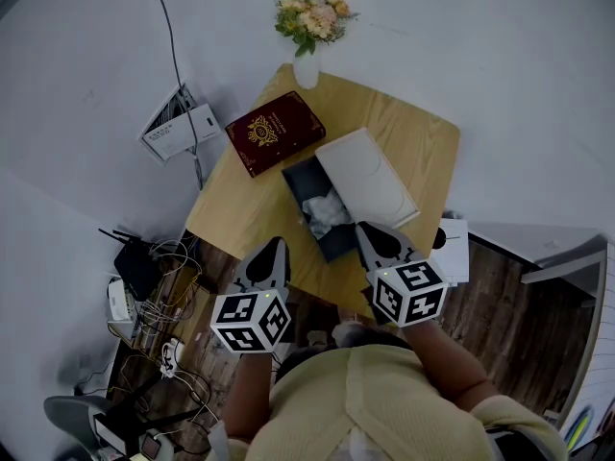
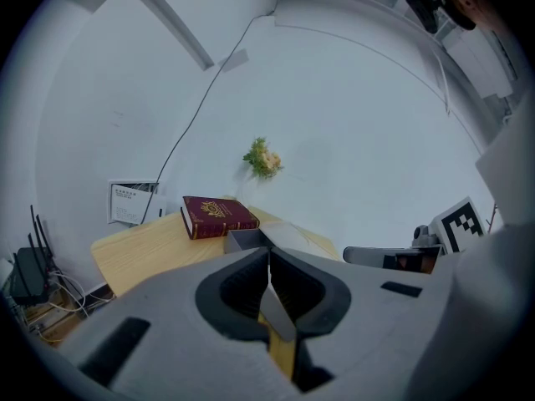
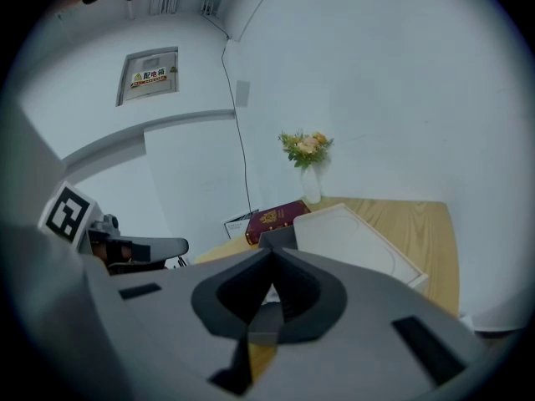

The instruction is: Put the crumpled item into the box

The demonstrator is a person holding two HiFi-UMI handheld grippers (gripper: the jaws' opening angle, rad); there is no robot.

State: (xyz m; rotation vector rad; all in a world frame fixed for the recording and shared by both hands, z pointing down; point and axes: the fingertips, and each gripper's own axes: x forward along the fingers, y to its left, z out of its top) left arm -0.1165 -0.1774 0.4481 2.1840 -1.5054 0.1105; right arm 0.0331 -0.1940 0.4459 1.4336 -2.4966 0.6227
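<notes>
A crumpled white item (image 1: pixel 327 209) lies inside the open dark box (image 1: pixel 300 177) near the front of the wooden table (image 1: pixel 413 137). The box's white lid (image 1: pixel 367 175) rests along its right side. My left gripper (image 1: pixel 276 245) hovers over the table's front edge, just left of the box, shut and empty. To the box's right my right gripper (image 1: pixel 368 229) is likewise shut with nothing in it. The left gripper view shows the shut left gripper (image 2: pixel 268 254) aimed at the box (image 2: pixel 242 239). In the right gripper view the right gripper (image 3: pixel 272 254) points at the box (image 3: pixel 278 237) and lid (image 3: pixel 351 241).
A dark red book (image 1: pixel 276 131) lies behind the box at the back left of the table. A white vase of flowers (image 1: pixel 309 29) stands at the far corner. A router and tangled cables (image 1: pixel 144 277) sit on the floor to the left.
</notes>
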